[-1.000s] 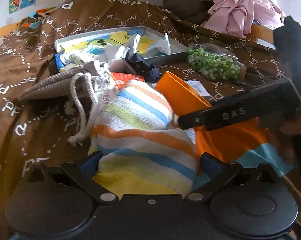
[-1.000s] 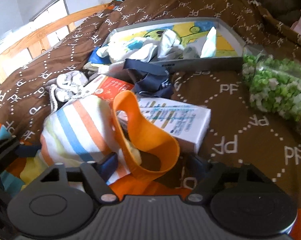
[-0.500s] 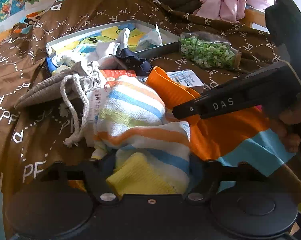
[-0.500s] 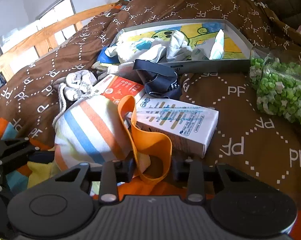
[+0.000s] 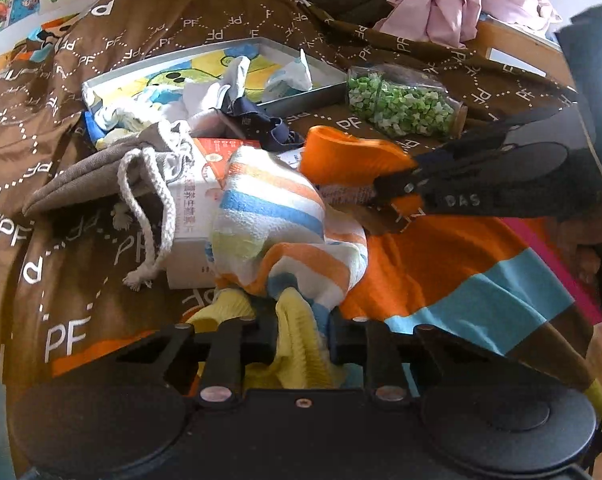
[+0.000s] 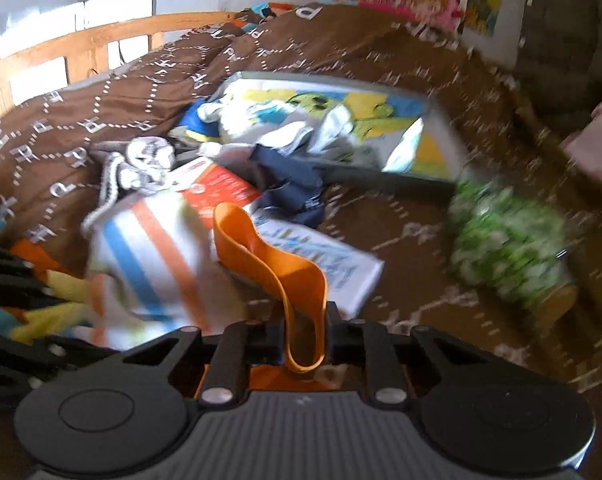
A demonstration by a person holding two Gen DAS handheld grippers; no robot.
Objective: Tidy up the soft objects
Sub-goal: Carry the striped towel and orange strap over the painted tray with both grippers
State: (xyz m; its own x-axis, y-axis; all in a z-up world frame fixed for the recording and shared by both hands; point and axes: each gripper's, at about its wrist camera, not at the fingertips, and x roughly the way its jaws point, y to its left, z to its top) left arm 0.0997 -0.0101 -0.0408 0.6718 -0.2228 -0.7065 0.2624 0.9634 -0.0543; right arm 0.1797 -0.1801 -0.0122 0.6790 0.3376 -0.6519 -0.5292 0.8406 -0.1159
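Observation:
A striped towel [image 5: 277, 232] in white, blue, orange and yellow lies bunched on the brown bedspread. My left gripper [image 5: 301, 340] is shut on its yellow end. An orange band [image 6: 277, 264] loops up beside the towel [image 6: 149, 264]. My right gripper [image 6: 301, 340] is shut on the band's lower end; it also shows in the left wrist view [image 5: 397, 192], pinching the band [image 5: 349, 156] from the right.
A grey tray [image 5: 321, 92] with crumpled cloths stands behind. A grey drawstring pouch [image 5: 101, 176], a red-white box [image 5: 197, 216], a blue-white box [image 6: 321, 264], a dark blue cloth [image 5: 257, 124] and a jar of green bits [image 5: 405, 106] lie around. Pink clothes [image 5: 461, 4] are at the back right.
Both grippers have shut: the left on the towel's yellow end, the right on the orange band. The right gripper has lifted and moves fast; its view is blurred.

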